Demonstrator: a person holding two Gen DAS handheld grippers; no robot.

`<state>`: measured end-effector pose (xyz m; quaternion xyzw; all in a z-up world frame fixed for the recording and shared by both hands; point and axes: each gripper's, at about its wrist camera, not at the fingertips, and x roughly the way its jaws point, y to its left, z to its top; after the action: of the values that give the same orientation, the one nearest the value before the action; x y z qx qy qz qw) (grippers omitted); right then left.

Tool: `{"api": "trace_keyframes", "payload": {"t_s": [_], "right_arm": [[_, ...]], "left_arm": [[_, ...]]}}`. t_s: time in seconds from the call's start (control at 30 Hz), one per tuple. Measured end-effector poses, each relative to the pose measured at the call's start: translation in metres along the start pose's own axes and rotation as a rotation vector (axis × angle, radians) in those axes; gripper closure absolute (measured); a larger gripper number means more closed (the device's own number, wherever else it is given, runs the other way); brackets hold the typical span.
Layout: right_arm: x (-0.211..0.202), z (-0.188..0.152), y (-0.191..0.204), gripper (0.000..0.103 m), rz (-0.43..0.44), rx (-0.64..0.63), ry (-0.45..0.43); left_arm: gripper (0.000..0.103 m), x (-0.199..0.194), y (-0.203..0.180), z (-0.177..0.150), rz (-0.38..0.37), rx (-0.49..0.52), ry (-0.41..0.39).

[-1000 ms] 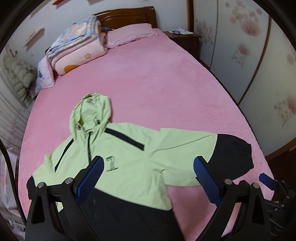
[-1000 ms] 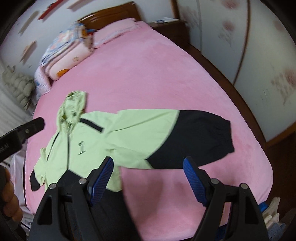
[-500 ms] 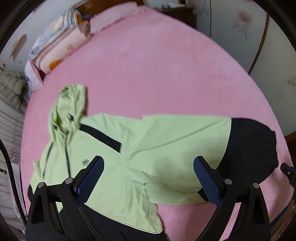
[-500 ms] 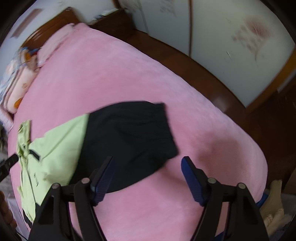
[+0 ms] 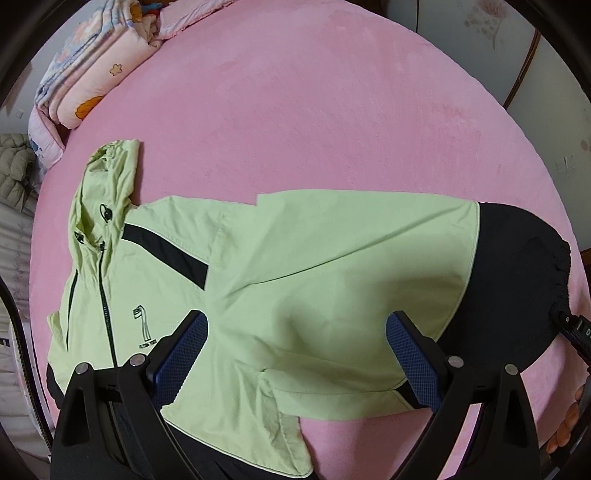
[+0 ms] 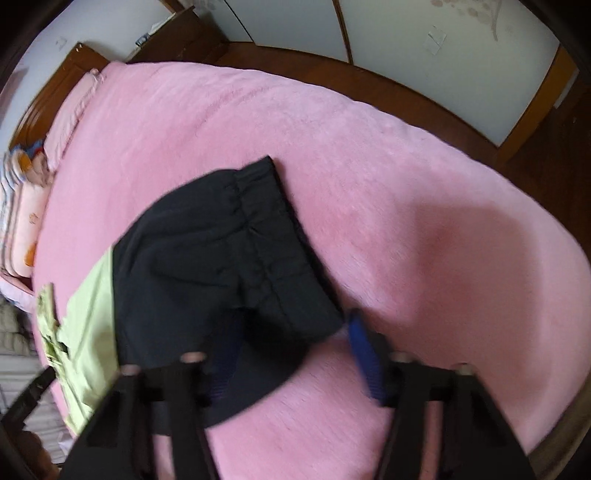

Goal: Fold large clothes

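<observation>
A light green hooded jacket with black trim lies flat, front up, on the pink bed. Its right sleeve stretches to the right and ends in a black cuff. My left gripper is open and empty, hovering above the sleeve near the armpit. My right gripper is open, low over the black cuff end of the sleeve, its jaws on either side of the cuff's near corner. The right wrist view is blurred.
Folded quilts and a pillow lie at the head of the bed. A wooden floor and white wardrobe doors run along the bed's right side. The bed's edge is close to my right gripper.
Both grippers have moved down and right along the sleeve. My right gripper has swung to the black cuff and come close over it. The jacket has not moved.
</observation>
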<state>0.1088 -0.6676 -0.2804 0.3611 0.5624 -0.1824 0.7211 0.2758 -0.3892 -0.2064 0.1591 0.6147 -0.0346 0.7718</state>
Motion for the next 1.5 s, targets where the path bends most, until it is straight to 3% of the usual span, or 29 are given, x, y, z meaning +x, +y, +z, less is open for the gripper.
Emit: {"api": "trace_keyframes", "payload": {"t_s": [0.07,0.17,0.33,0.47,0.67,0.83,1.0,1.07,1.1,1.13,1.2,1.33,1.43,1.5], "right_arm": [[-0.002,0.005,0.001,0.094,0.031,0.014,-0.014],[-0.015,0.008,0.004,0.094,0.070,0.005,-0.048],[-0.062,0.006,0.037,0.095,0.139,-0.138,-0.148],[-0.107,-0.004,0.090,0.095,0.239,-0.293,-0.211],[-0.151,-0.060,0.206,0.095,0.392,-0.592,-0.232],[-0.131,-0.118,0.292,0.095,0.448,-0.771,-0.173],[-0.089,-0.185,0.371,0.094,0.472,-0.883,-0.092],[-0.065,-0.207,0.393,0.090,0.449,-0.908,-0.062],[-0.045,-0.219,0.406,0.086,0.397,-0.905,-0.026],[-0.030,-0.226,0.411,0.081,0.385,-0.891,0.011],[-0.006,-0.232,0.412,0.081,0.360,-0.829,0.077],[0.004,-0.241,0.396,0.080,0.339,-0.738,0.131],[-0.001,-0.241,0.383,0.077,0.304,-0.730,0.132],[0.000,-0.240,0.369,0.077,0.286,-0.707,0.148]], "left_arm": [[0.006,0.000,-0.001,0.001,-0.010,-0.007,0.003],[0.006,-0.005,0.002,0.001,-0.023,-0.018,-0.002],[0.006,-0.022,0.021,-0.006,-0.044,-0.060,-0.005],[0.006,-0.045,0.057,-0.019,-0.048,-0.105,-0.028],[0.006,-0.072,0.141,-0.052,-0.045,-0.211,-0.076],[0.006,-0.074,0.224,-0.084,-0.038,-0.332,-0.124],[0.006,-0.048,0.309,-0.114,-0.057,-0.476,-0.098],[0.006,-0.034,0.339,-0.128,-0.075,-0.530,-0.083],[0.006,-0.027,0.349,-0.133,-0.089,-0.547,-0.073],[0.006,-0.017,0.359,-0.138,-0.107,-0.563,-0.056],[0.006,0.002,0.373,-0.147,-0.131,-0.581,-0.016],[0.006,0.033,0.379,-0.157,-0.159,-0.575,0.040],[0.006,0.043,0.368,-0.158,-0.201,-0.519,0.026],[0.007,0.047,0.357,-0.154,-0.268,-0.455,0.007]]}}
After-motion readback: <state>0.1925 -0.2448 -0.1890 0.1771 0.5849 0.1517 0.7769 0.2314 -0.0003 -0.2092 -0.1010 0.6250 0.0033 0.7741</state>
